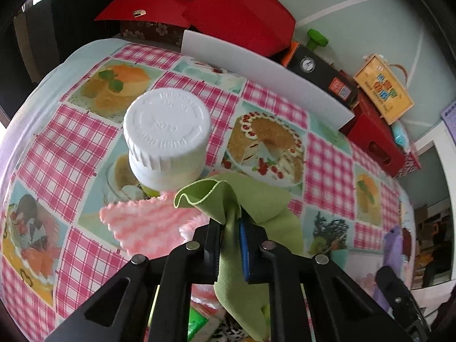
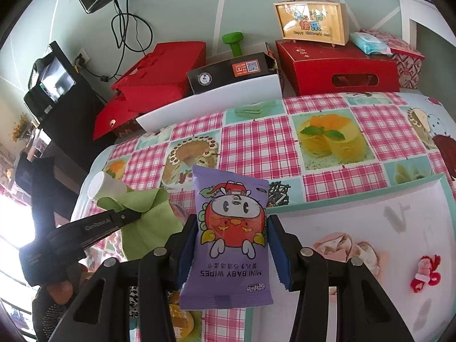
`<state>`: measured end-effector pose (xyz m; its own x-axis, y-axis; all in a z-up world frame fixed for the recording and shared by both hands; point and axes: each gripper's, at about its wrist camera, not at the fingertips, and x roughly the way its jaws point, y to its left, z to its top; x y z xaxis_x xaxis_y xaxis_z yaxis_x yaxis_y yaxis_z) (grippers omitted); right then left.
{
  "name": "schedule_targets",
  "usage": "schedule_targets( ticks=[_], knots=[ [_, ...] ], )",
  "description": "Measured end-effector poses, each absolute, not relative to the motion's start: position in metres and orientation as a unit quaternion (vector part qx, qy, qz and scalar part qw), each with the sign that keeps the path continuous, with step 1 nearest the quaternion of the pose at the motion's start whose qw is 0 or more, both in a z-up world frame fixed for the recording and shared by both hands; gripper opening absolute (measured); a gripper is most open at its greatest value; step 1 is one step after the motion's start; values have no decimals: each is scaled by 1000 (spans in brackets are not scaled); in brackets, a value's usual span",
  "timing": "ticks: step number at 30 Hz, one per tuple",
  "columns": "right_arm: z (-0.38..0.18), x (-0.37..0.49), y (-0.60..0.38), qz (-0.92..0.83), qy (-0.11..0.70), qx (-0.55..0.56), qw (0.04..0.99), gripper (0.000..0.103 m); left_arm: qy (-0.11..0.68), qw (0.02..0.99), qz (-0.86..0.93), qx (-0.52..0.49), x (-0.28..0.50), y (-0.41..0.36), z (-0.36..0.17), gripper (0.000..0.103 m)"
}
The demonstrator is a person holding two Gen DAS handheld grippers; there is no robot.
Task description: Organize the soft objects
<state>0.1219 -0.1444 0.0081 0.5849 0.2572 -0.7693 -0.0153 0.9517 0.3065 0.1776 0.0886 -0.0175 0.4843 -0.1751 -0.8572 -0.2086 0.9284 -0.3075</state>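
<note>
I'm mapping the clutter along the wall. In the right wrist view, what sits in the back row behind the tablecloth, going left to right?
Red folded box → black box with the green dumbbell behind it → red carton carrying the yellow gift box → blue wipes pack.

Wall at the back is pale green w/ thin white lines. Bench has a pink checked cloth w/ cake pics. Black cables hang down to a wall socket. Dark cabinet on the left w/ a small screen on top. Bright daylight at the left edge.
</note>
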Motion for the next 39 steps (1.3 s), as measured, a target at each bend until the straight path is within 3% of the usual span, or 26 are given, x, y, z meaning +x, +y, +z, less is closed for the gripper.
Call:
schedule_targets(
  ticks=[6,13,19,21,31,32,36,39],
  knots=[
    [10,120,-147,76,447,140,880,51,487,851,-10,-196,171,91,2,11],
    [10,120,-148,75,447,142,880,51,514,841,2,-168,170,87,-5,11],
    [10,121,-148,76,448,142,880,51,525,840,9,-140,165,82,-1,23],
    [10,121,-148,76,448,143,879,51,529,838,11,-137,164,82,-1,34],
    [11,120,-150,77,448,148,879,51,543,828,12,-140,167,81,-13,34],
    [11,120,-150,77,448,148,878,51,544,826,11,-145,168,82,-16,33],
    [11,120,-150,77,448,149,878,51,544,825,16,-149,170,83,-21,9],
    [11,120,-151,77,447,148,879,51,542,823,17,-169,169,87,-22,7]
  ],
)
